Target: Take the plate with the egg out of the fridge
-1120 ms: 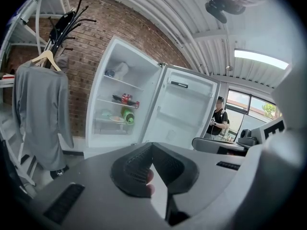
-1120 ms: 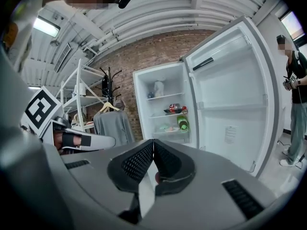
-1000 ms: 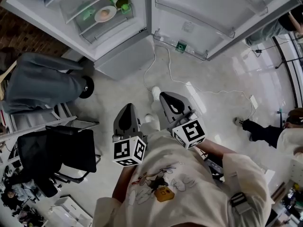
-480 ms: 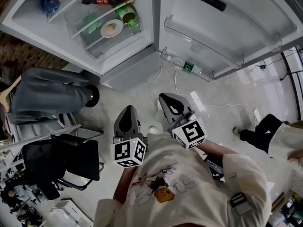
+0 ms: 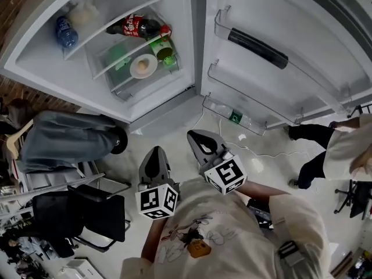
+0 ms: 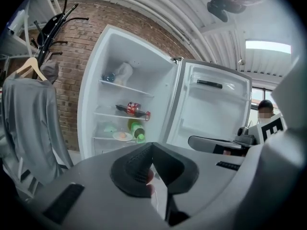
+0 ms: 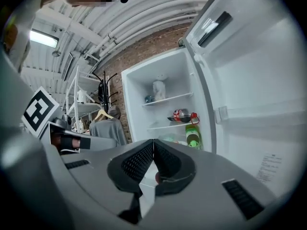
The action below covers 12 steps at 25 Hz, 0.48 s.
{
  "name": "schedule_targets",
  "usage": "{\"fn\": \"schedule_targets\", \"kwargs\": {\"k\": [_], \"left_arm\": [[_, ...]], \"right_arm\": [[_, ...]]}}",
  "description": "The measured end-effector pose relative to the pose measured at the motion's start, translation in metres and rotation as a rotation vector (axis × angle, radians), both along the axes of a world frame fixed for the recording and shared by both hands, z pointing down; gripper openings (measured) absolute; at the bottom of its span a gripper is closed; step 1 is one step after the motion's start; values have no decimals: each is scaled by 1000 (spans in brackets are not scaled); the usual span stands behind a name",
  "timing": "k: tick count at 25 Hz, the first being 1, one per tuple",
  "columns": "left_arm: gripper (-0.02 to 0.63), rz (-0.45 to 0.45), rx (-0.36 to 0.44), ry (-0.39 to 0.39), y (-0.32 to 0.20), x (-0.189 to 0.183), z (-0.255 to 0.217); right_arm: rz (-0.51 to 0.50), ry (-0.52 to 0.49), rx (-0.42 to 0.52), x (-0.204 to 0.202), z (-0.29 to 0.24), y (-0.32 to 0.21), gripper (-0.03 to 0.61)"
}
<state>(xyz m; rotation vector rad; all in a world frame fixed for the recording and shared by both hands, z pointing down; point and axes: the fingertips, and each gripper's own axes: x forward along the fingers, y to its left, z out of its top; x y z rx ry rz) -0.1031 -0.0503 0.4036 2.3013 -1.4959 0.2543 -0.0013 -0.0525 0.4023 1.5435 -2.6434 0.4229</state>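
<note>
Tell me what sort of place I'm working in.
Probably a workshop or lab, not a home kitchen: the open fridge stands by a brick wall, pipes run overhead, and an office chair sits nearby.

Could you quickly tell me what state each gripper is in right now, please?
Left gripper: closed, holding nothing.
Right gripper: closed, holding nothing.

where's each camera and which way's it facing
Head view: on the person's head, steeply down onto open fridge, left gripper, right gripper, shirt.
Left gripper view: rides the left gripper, faces into the fridge past its shut jaws.
Right gripper view: rides the right gripper, same heading, jaws shut.
Shared: all three show the cola bottle.
</note>
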Motion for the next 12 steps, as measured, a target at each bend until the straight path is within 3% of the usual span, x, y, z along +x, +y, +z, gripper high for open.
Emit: {"fn": "schedule_targets", "kwargs": {"k": [12], "left_arm": [[9,-49,-26,27,-35,26,15]], "right_arm": [[-93,-67,-23,-2,-2,-60,6]]}}
